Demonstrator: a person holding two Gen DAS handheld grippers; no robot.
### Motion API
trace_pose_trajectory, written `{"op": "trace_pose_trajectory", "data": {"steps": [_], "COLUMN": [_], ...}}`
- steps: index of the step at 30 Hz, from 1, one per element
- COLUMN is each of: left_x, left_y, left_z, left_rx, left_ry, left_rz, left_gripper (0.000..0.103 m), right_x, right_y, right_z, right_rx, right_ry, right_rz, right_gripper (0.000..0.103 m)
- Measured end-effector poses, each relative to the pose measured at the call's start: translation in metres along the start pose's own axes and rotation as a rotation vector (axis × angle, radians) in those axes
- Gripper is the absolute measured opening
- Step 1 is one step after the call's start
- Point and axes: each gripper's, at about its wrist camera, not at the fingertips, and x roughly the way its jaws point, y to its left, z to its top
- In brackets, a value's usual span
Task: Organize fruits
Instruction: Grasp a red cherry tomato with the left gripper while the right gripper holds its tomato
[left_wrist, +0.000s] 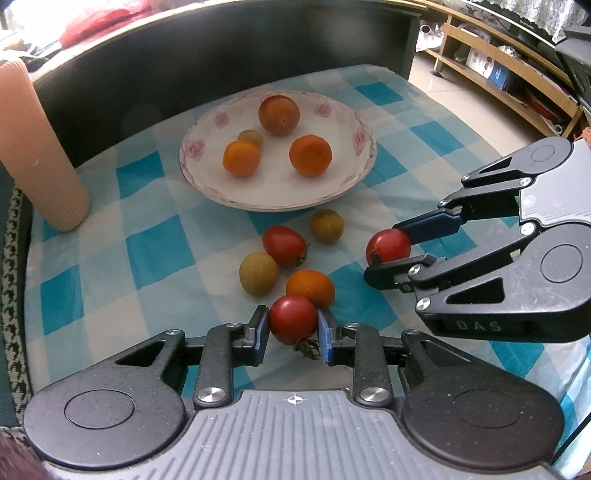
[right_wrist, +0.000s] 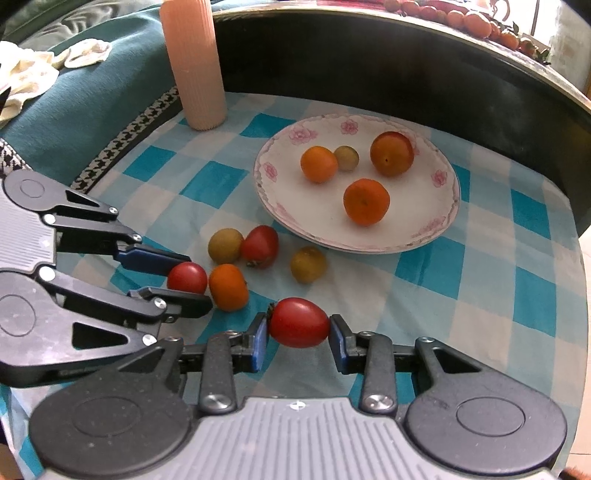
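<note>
A floral white plate (left_wrist: 273, 205) (right_wrist: 369, 245) holds two oranges, a red-orange fruit and a small greenish one. In front of it, a red tomato (left_wrist: 283, 245), an orange (left_wrist: 310, 288) and two greenish-yellow fruits (left_wrist: 258, 274) (left_wrist: 327, 226) lie loose on the checked cloth. My left gripper (left_wrist: 293, 323) (right_wrist: 192, 282) is shut on a round red tomato (left_wrist: 293, 319) right beside the loose orange. To its right, my right gripper (right_wrist: 298, 328) (left_wrist: 386, 251) is shut on an oval red tomato (right_wrist: 299, 323). Whether either tomato is off the cloth is unclear.
A tall ribbed peach cylinder (left_wrist: 40, 147) (right_wrist: 194, 66) stands at the cloth's back left corner. A dark raised wall (left_wrist: 221, 55) runs behind the plate. Teal fabric (right_wrist: 92, 92) borders the left side. Wooden shelves (left_wrist: 498, 74) stand beyond the table's right edge.
</note>
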Motion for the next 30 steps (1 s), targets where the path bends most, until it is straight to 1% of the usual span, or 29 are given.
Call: {"op": "trace_pose_trajectory", "data": {"steps": [10,30], "left_x": [-0.008,-0.02], "left_y": [0.003,0.012], "left_z": [0.004,0.014], "left_rx": [-0.004,-0.027], "left_ry": [-0.028,-0.07], "left_rz": [0.004,0.021], "left_gripper": [0.035,0.035], "right_x": [-0.011,-0.018], "right_y": [0.004,0.005], "right_z": [0.005,0.014], "right_rx": [0.008,0.012], "right_ry": [-0.037,-0.065], "right_rz": [0.002,-0.004], "right_gripper": [0.051,0.051]}}
